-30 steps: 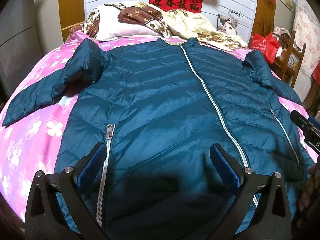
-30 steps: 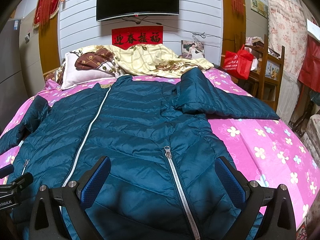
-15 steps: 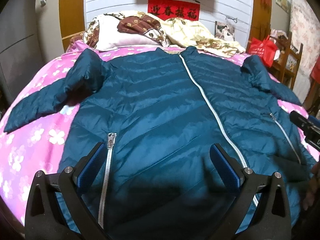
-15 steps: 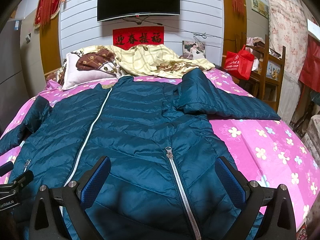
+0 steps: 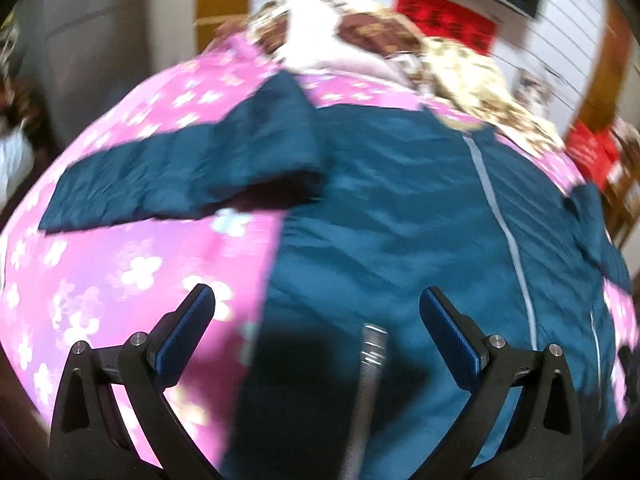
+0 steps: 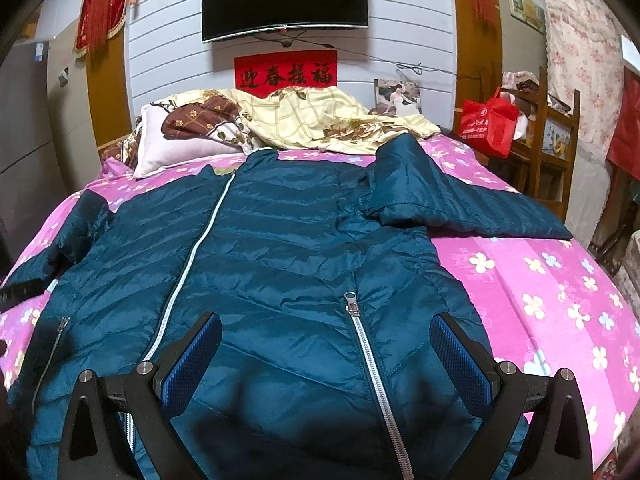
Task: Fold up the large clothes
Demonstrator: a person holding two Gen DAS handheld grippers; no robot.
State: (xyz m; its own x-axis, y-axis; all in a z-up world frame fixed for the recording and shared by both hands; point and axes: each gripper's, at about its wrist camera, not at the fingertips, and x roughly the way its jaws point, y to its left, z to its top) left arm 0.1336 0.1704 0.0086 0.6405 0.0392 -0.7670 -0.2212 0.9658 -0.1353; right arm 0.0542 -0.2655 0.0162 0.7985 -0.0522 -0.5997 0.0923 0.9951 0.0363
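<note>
Teal jacket (image 6: 288,264) lies flat on the pink bedspread (image 6: 552,304); both grippers (image 5: 316,320) (image 6: 326,344) spread, holding nothing.

The whole left wrist view is smeared by motion blur: the quilting of the teal puffer jacket (image 5: 384,216) is lost, the white flowers on the pink bedsheet (image 5: 120,280) ahead of the left finger run together, and the characters on the red wall banner (image 5: 444,20) far ahead cannot be read. A silvery pocket zipper (image 5: 370,364) between the fingers is soft and runs off the bottom edge. In the right wrist view, the jacket's hem (image 6: 280,440) is cut off below, behind the black finger frames, and its far-left sleeve (image 6: 60,244) leaves the picture.
</note>
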